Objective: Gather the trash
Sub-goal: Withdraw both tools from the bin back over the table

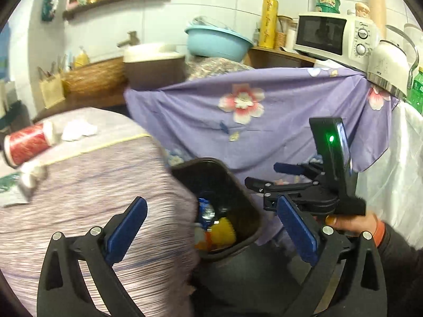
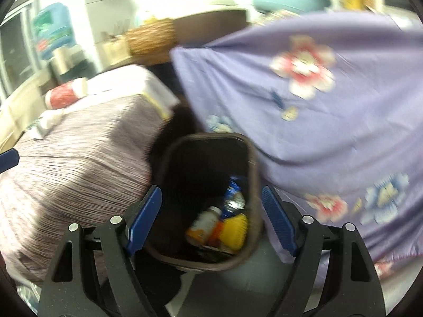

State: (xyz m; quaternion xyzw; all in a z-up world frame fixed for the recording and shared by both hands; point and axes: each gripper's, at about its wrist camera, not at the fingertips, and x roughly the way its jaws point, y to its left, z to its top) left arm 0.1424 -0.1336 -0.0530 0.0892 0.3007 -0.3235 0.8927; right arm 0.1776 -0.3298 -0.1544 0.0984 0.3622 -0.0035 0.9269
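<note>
A dark trash bin stands on the floor between the striped table and the purple floral cloth; it also shows in the right wrist view. Inside lie a yellow item, an orange-labelled bottle and a blue wrapper. My left gripper is open and empty above the bin. My right gripper is open and empty over the bin mouth; it shows from the side in the left wrist view. A red can, white crumpled tissue and a wrapper lie on the table.
The striped tablecloth covers the table at left. The purple floral cloth hangs over a counter bearing a microwave, a kettle and a blue basin. A wicker basket stands behind.
</note>
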